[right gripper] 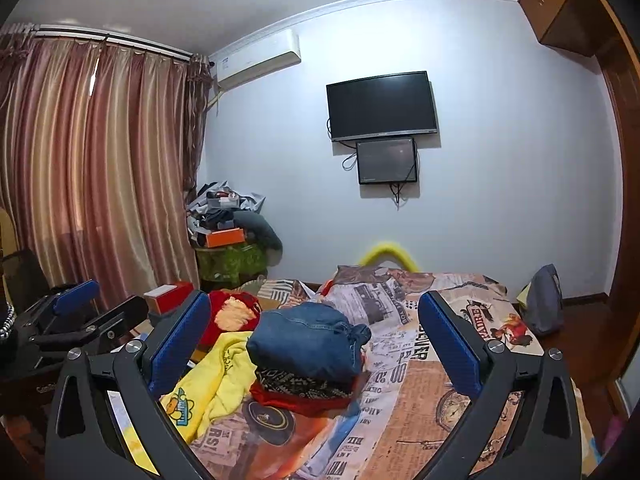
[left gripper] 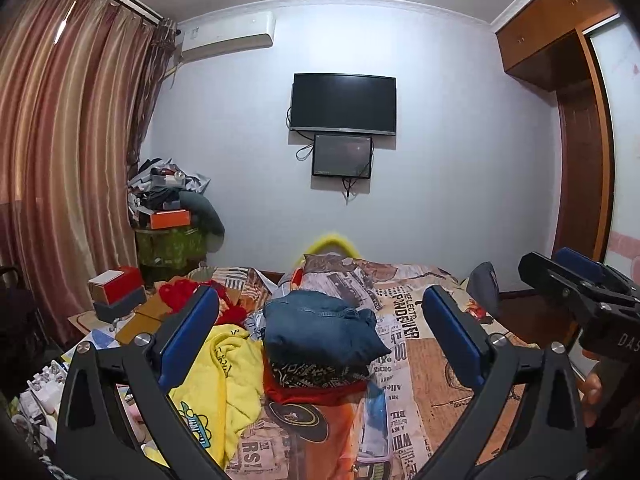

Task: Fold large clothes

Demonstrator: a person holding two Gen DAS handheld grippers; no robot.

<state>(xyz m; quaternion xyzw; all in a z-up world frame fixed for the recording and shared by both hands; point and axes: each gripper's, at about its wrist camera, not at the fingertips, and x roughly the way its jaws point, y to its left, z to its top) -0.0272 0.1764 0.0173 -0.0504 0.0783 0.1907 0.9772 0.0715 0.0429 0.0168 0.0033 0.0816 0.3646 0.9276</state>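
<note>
A stack of folded clothes sits mid-bed: blue jeans (left gripper: 320, 328) on top, a black-and-white patterned piece (left gripper: 316, 374) under them, a red piece (left gripper: 312, 394) at the bottom. The same jeans show in the right wrist view (right gripper: 308, 340). A crumpled yellow garment (left gripper: 228, 384) lies left of the stack, also seen in the right wrist view (right gripper: 212, 388). A red garment (left gripper: 192, 296) lies behind it. My left gripper (left gripper: 320, 324) is open and empty above the bed. My right gripper (right gripper: 316, 332) is open and empty, beside it (left gripper: 568, 280).
The bed has a newspaper-print cover (left gripper: 420, 360). Boxes (left gripper: 116, 292) and clutter lie on the bed's left side. A heaped green stand (left gripper: 172, 248) is in the far corner by the curtain (left gripper: 60, 140). A TV (left gripper: 344, 104) hangs on the wall. A grey bag (right gripper: 544, 300) sits right.
</note>
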